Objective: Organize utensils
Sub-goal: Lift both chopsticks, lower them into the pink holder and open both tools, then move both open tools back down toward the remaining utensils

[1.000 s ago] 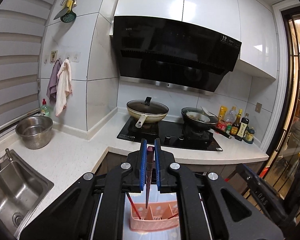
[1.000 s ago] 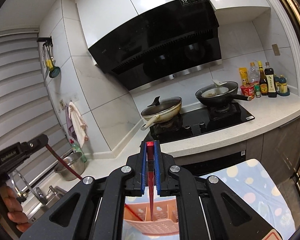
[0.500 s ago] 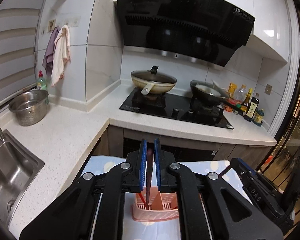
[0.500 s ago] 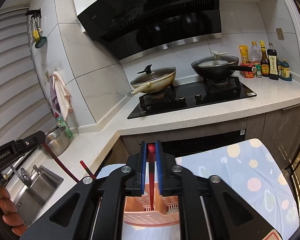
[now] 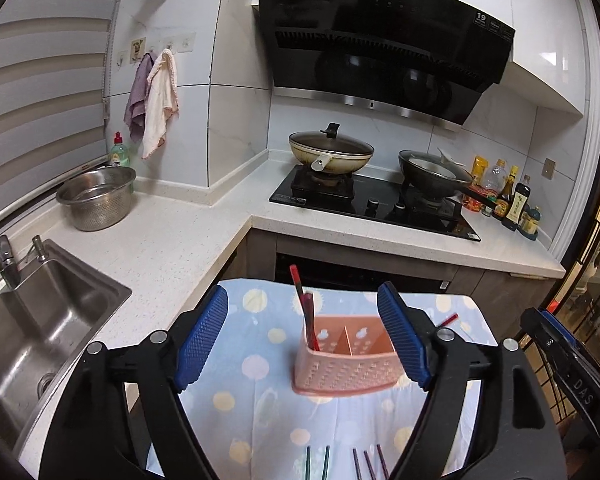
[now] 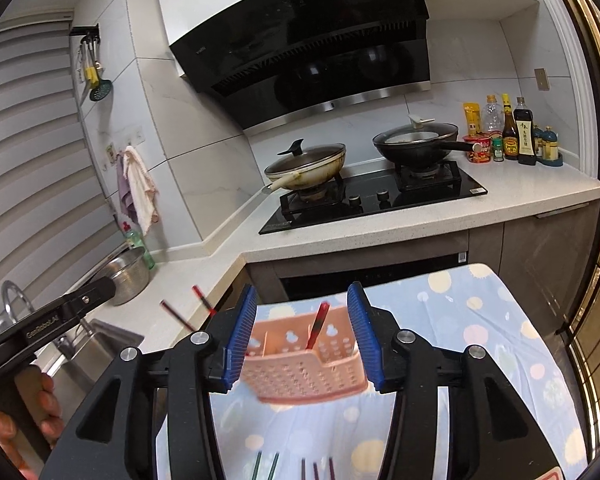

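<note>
**Both hand-held grippers spread above the pink utensil caddy**

The left hand-held gripper (image 5: pixel 304 342) hung with its blue pads (image 5: pixel 202 342) spread wide and nothing between them. Framed in that gap, the pink caddy (image 5: pixel 346 368) stood on the dotted blue cloth (image 5: pixel 256 364) covering the worktop. Two red chopsticks (image 5: pixel 305 312) leaned upright in the caddy's left compartment, and the tip of another red chopstick (image 5: pixel 448 319) showed at its far right side. Near the cloth's front edge lay loose chopsticks: a green pair (image 5: pixel 317 462) and, just beside it, a dark red group (image 5: pixel 366 462).

The right hand-held gripper (image 6: pixel 302 334) was likewise spread and empty, the caddy (image 6: pixel 304 372) seen between its pads with one red chopstick (image 6: pixel 318 326) leaning in a compartment. Behind stood the stove (image 6: pixel 374 200) with its two pans, and the sink (image 5: pixel 40 320) lay to the left.
</note>
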